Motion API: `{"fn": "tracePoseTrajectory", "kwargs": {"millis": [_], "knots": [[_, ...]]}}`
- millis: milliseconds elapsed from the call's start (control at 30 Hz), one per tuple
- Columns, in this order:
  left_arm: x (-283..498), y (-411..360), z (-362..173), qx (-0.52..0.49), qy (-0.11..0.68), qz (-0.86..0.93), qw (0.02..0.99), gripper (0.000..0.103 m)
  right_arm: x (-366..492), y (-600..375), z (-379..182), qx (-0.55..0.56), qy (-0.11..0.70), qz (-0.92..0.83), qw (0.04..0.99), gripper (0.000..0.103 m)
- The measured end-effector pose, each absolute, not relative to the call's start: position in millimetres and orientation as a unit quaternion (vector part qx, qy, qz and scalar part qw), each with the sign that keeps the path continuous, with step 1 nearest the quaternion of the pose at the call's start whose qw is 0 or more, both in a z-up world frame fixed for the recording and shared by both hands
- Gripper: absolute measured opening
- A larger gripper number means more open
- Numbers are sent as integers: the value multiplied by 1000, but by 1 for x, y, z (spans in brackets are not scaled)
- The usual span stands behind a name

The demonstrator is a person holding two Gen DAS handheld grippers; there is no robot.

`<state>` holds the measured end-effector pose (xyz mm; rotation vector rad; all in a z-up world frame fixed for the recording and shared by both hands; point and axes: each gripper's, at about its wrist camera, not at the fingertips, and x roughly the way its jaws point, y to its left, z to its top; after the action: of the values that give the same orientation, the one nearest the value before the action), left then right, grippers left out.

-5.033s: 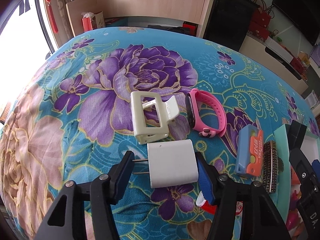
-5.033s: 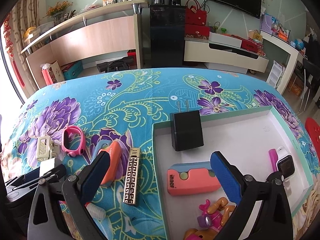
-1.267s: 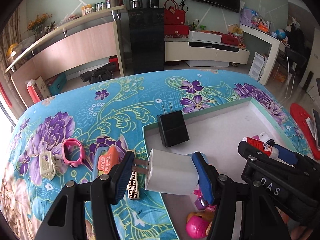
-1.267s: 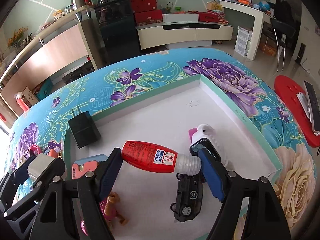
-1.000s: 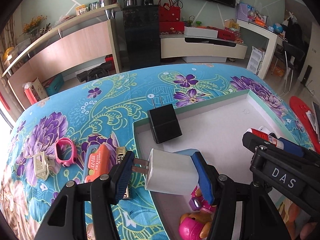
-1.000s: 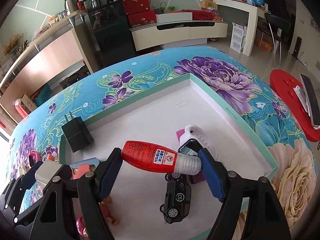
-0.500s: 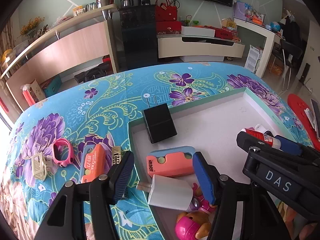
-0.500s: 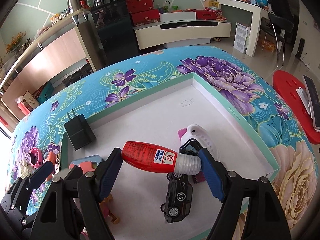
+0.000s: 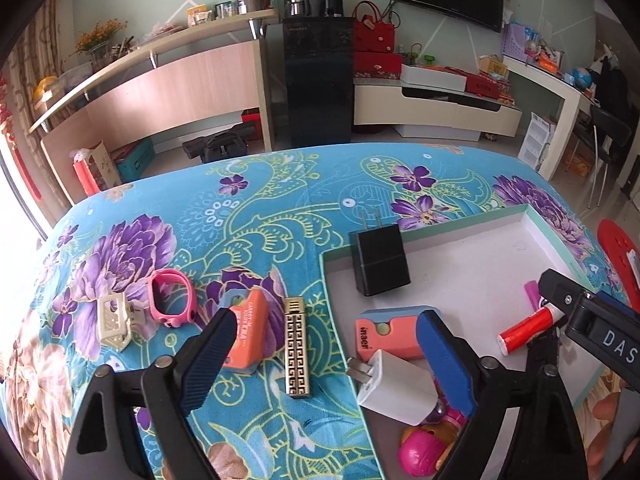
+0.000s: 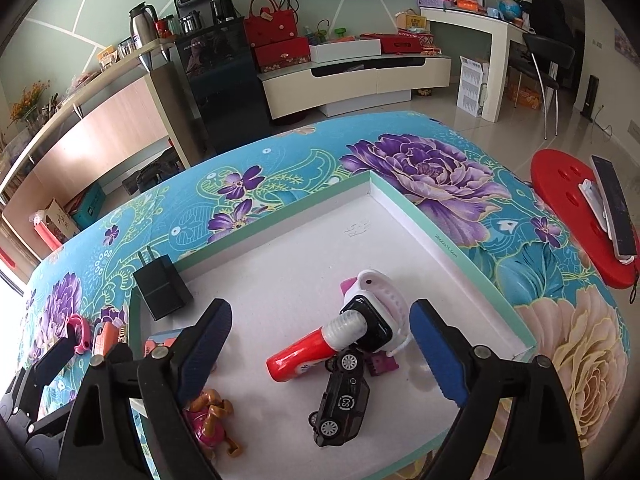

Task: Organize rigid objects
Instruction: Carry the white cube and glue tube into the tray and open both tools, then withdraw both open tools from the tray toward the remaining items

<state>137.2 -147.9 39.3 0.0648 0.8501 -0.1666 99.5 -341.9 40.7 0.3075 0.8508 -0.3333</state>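
Both drops done: I'm letting go of the white charger (image 9: 394, 390) and the red glue bottle (image 10: 308, 350) inside the box (image 10: 448, 240).

My left gripper (image 9: 326, 358) has just been opening, jaws wide and nothing pinched now; the charger that was in it half a second ago is lying tilted near the box's edge, leaning on the pink toy (image 9: 420, 450). My right gripper (image 10: 320, 348) has been spreading too, and the bottle is resting loose against the toy car (image 10: 340, 396) and the white watch (image 10: 374, 308). All hard, smooth plastic, boxy or rounded. The gold patterned lighter (image 9: 297, 346), orange block (image 9: 248, 334), pink band (image 9: 172, 304) and cream clip (image 9: 112, 320) are waiting on the flowery cloth (image 9: 240, 220), so I'm guessing those come next.
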Motion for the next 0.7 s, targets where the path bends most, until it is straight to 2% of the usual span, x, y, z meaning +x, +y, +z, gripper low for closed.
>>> {"fn": "tracePoseTrajectory", "kwargs": {"millis": [67,133,233,267,300,700], "knots": [[140,-136,39,18,414,-63,908,96,100,-344,38,154,414,-164,882,91],[143,-124,38,9,415,-37,909,103,101,-345,34,156,420,-166,878,91],[147,-108,33,6,425,4,905,103,103,-343,31,151,427,-165,876,94],[148,-103,30,6,429,17,903,103,104,-342,31,148,428,-163,877,100],[149,-99,28,4,433,29,901,103,104,-340,31,145,427,-161,878,102],[149,-42,20,-76,448,120,883,103,114,-301,36,100,424,-121,892,102]]}}
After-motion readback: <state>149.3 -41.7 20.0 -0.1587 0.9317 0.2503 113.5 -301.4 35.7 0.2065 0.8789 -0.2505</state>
